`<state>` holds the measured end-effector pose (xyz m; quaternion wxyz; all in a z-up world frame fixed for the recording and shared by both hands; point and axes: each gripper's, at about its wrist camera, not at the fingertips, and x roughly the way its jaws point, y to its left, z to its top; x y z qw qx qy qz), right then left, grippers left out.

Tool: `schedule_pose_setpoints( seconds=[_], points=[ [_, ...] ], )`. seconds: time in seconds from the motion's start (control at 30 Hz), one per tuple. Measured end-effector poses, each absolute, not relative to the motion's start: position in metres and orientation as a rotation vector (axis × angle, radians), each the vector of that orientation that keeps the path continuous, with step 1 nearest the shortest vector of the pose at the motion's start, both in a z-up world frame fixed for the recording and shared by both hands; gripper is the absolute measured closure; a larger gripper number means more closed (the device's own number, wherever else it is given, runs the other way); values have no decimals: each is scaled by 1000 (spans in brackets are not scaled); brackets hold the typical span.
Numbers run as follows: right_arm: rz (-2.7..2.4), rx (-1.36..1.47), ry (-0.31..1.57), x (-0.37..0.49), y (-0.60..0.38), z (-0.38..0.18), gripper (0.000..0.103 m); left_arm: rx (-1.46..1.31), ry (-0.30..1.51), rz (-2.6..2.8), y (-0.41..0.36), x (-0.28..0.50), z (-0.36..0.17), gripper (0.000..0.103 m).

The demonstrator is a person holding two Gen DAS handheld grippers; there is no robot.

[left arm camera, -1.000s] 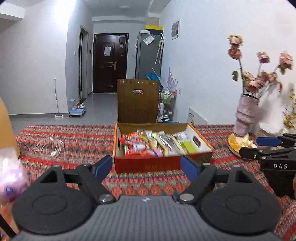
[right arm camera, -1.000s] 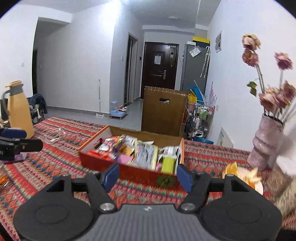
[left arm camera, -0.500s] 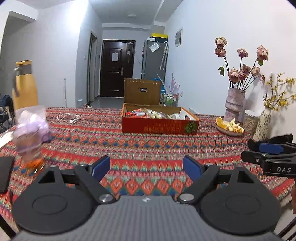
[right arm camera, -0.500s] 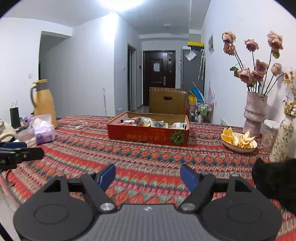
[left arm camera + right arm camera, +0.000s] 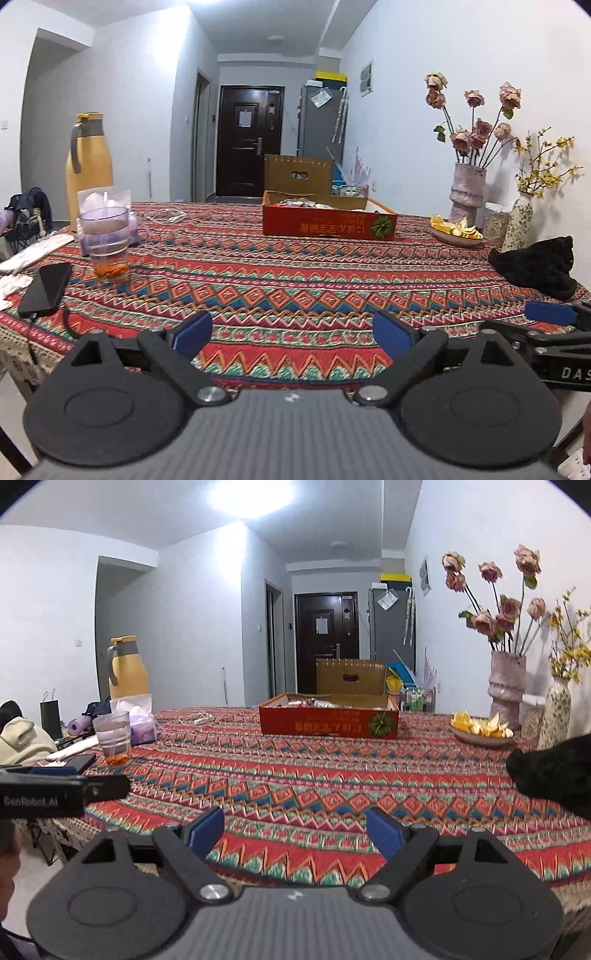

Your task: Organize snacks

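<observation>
Snacks lie in a red cardboard box at the far side of the counter (its cloth is patterned red). Near its front edge, well apart from the box, left tongs and right tongs are both spreading wider, nothing between them. Left stands a plastic cup; right, a black cloth.

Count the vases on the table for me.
2, both at the table's right edge by the wall: a pink vase holding roses, and a speckled vase with yellow blossoms nearer the camera. None seems hidden.
</observation>
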<state>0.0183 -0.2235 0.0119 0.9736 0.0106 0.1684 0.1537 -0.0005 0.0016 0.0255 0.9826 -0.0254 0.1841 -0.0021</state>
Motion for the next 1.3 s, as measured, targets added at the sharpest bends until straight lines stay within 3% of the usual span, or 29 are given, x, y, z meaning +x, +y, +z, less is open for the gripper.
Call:
schedule_pose_setpoints(
  seconds=[1.3],
  points=[
    [305, 25, 361, 13, -223, 4, 18, -21, 340, 11, 3, -10, 25, 6]
  ],
)
